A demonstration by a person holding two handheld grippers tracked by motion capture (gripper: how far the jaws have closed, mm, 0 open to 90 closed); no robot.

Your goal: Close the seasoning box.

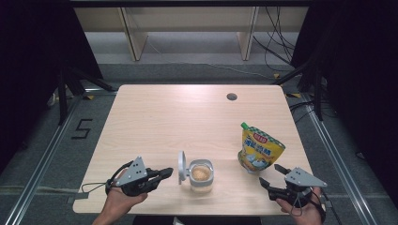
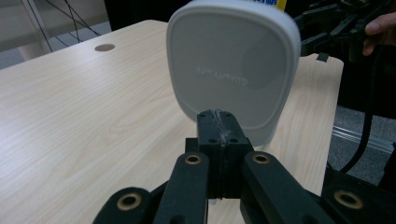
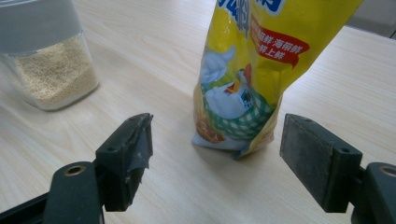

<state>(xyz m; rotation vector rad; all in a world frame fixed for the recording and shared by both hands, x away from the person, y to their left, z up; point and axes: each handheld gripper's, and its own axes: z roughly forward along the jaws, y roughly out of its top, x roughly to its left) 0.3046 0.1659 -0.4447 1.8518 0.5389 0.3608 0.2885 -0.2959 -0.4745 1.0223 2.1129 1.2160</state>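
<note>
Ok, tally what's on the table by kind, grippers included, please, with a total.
Clear container of granules, white lid flipped open: 1
Yellow stand-up pouch: 1
Hand-held grippers: 2, left gripper shut just short of the lid, right gripper open toward the pouch
Total: 4

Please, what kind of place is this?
Probably a lab or recording studio, not a home. A bare wooden table stands between black curtains on a metal-railed floor, with loose cables behind, and a floor mark reads 5.
</note>
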